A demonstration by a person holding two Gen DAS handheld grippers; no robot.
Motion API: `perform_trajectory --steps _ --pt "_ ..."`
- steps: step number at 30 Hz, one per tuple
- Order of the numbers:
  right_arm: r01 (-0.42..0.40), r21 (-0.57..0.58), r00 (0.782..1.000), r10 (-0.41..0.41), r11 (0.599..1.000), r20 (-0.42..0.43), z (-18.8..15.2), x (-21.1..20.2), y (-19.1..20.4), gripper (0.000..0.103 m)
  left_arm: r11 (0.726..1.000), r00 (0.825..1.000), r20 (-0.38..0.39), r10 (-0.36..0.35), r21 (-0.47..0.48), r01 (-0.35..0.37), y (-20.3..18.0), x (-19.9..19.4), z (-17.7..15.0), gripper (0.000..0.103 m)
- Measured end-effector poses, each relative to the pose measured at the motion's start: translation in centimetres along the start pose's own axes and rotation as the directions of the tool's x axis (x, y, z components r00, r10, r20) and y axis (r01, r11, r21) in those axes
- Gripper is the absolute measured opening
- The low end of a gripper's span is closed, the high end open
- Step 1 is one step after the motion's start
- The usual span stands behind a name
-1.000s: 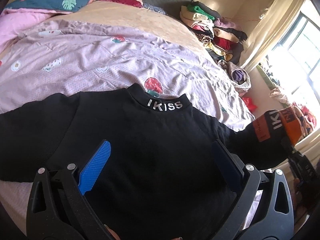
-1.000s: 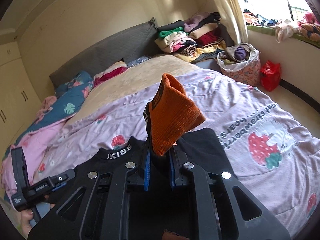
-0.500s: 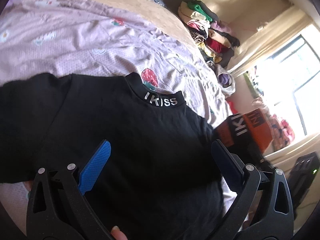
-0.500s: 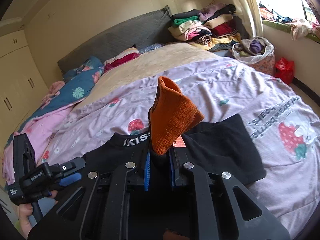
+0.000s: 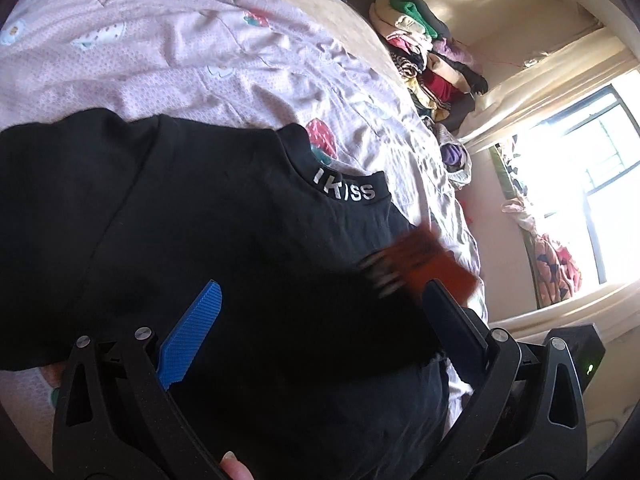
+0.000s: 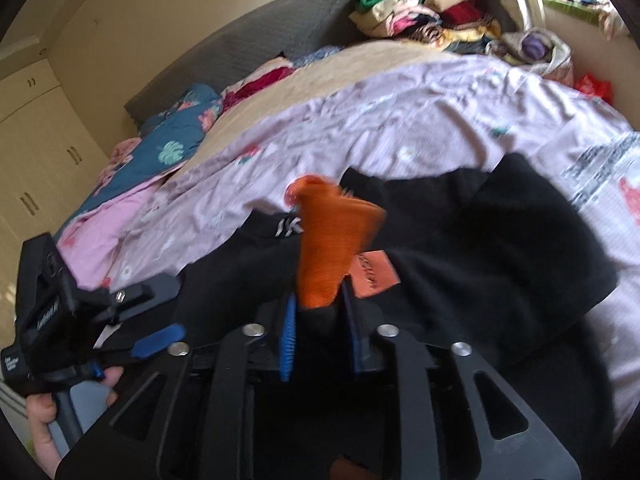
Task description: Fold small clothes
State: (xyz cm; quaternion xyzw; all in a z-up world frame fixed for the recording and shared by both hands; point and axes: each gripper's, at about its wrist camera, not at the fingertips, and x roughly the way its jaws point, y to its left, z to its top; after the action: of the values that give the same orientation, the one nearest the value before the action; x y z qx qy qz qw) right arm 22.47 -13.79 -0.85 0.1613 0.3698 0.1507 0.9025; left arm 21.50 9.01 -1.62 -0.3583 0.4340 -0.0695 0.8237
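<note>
A black sweater (image 5: 200, 220) with "IKISS" on its collar (image 5: 348, 190) lies flat on the pink strawberry quilt (image 5: 180, 60). Its right sleeve (image 6: 500, 240) is folded across the body. The sleeve's orange cuff (image 6: 332, 240) stands up between the blue pads of my right gripper (image 6: 320, 320). Those jaws are opening, and the cuff still fills the narrow gap. In the left wrist view the cuff (image 5: 432, 264) is a blur over the sweater's right side. My left gripper (image 5: 320, 320) hangs open just above the sweater's body, with nothing between its fingers.
A heap of folded clothes (image 6: 424, 8) sits at the far right corner of the bed, with a cloth basket (image 6: 536, 48) and a red bag (image 6: 596, 86) beside it. Floral bedding (image 6: 176, 140) lies at the left. A hand (image 6: 44, 420) holds the left gripper. A bright window (image 5: 592, 160) is right.
The right gripper brought the orange cuff down and inward over the sweater's body, folding the sleeve across, and its jaws have widened slightly. The left gripper sank closer to the sweater, still open.
</note>
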Motion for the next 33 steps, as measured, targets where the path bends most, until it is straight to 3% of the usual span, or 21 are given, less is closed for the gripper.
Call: perform_trajectory --steps 2,6,12,19,20,21,22,33 --pt "-0.034 -0.013 0.999 0.033 0.999 -0.020 -0.5 -0.3 0.2 0.049 0.999 1.000 -0.010 0.023 0.023 -0.022 -0.3 0.6 -0.2 0.095" --pt "-0.066 -0.066 0.997 0.063 0.996 -0.055 -2.3 -2.2 0.2 0.049 1.000 0.998 -0.056 0.009 0.018 -0.008 -0.4 1.8 -0.7 0.094" --pt "-0.010 -0.043 0.998 0.007 0.999 -0.059 -3.9 -4.7 -1.9 0.049 0.996 0.993 -0.091 0.075 0.054 -0.070 -1.2 3.8 -2.2 0.090" --pt "0.026 -0.026 0.999 -0.027 0.999 -0.033 -4.0 -7.0 -3.9 0.049 0.986 0.990 -0.058 0.130 0.116 -0.123 -2.8 5.2 -3.4 0.045" --pt "0.032 -0.028 0.999 -0.033 0.999 -0.027 -4.1 -7.3 -4.0 0.049 0.983 0.989 -0.045 0.143 0.125 -0.137 -2.9 5.3 -3.5 0.036" --pt "0.037 -0.026 0.999 -0.038 0.999 -0.024 -4.0 -7.5 -4.2 0.049 0.982 0.989 -0.039 0.146 0.130 -0.140 -2.9 5.3 -3.5 0.013" --pt "0.041 -0.021 0.999 -0.041 0.999 -0.023 -4.0 -7.7 -4.4 0.049 0.985 0.991 -0.040 0.127 0.122 -0.121 -2.9 5.3 -3.5 0.009" --pt "0.108 0.049 0.994 -0.109 0.993 0.028 -3.2 -10.3 -6.6 0.049 0.987 0.999 0.031 -0.026 0.161 0.021 -5.3 0.6 -3.0 0.005"
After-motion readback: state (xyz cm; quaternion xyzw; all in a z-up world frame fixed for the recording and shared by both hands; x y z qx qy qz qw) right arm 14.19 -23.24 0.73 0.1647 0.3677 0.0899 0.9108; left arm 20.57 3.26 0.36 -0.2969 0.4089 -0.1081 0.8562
